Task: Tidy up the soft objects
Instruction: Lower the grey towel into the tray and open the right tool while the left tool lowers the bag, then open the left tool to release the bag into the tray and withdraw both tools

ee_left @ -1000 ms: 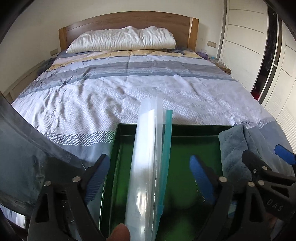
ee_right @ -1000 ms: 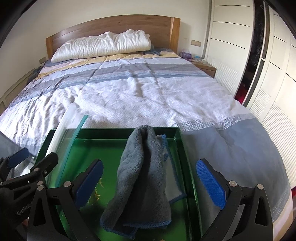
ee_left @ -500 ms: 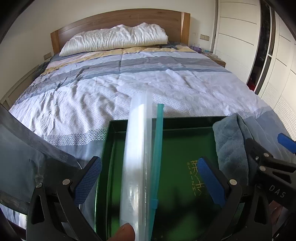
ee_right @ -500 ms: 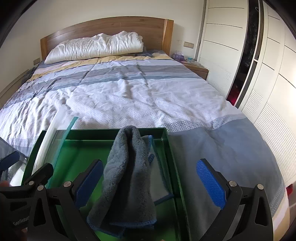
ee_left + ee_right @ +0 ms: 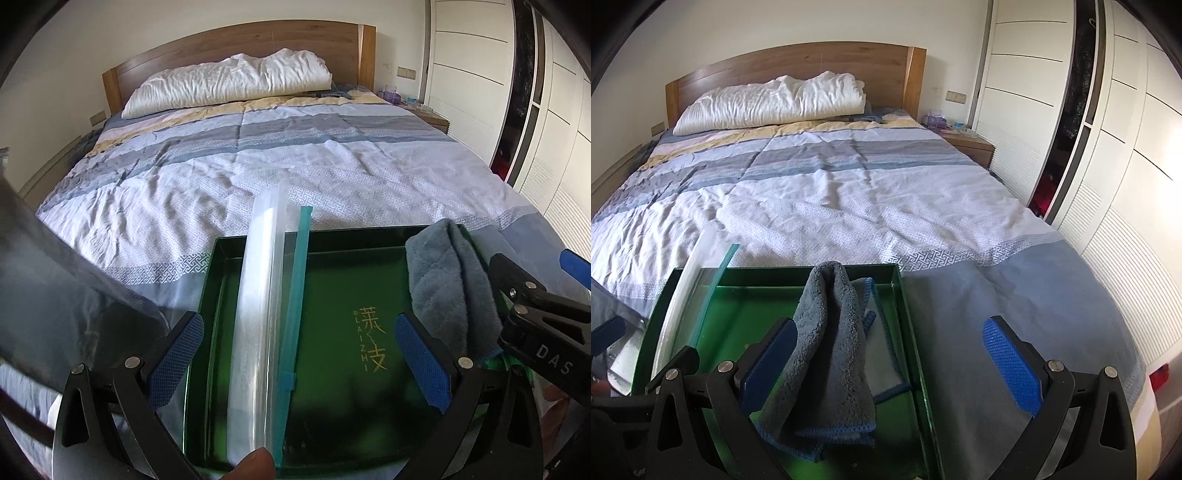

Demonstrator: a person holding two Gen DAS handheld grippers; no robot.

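A bedroom fills both views: a bed [image 5: 258, 162] under a grey, blue and cream striped cover, a white pillow [image 5: 229, 85] against the wooden headboard [image 5: 798, 66], white wardrobe doors [image 5: 1071, 110] along the right wall and a small nightstand [image 5: 967, 144] beside them. On the near end of the bed rests a green tray [image 5: 332, 314] with gold lettering on its floor. A clear zip bag [image 5: 258, 314], its teal seal strip running alongside, stands on edge over the left part of the tray, and a fingertip [image 5: 256, 463] shows at its near end (whether it presses the bag I cannot tell). A grey towel [image 5: 831, 343] with blue stitched edging lies draped over the tray's right part, partly on a paler cloth [image 5: 879, 362]. The left gripper [image 5: 299, 354] has just been spreading its jaws and they now stand wide, the bag between them but clear of both blue pads. The right gripper [image 5: 890, 358] is spread wide as well; the towel lies just beside its left pad, and the right pad hangs over bare bedcover outside the tray.
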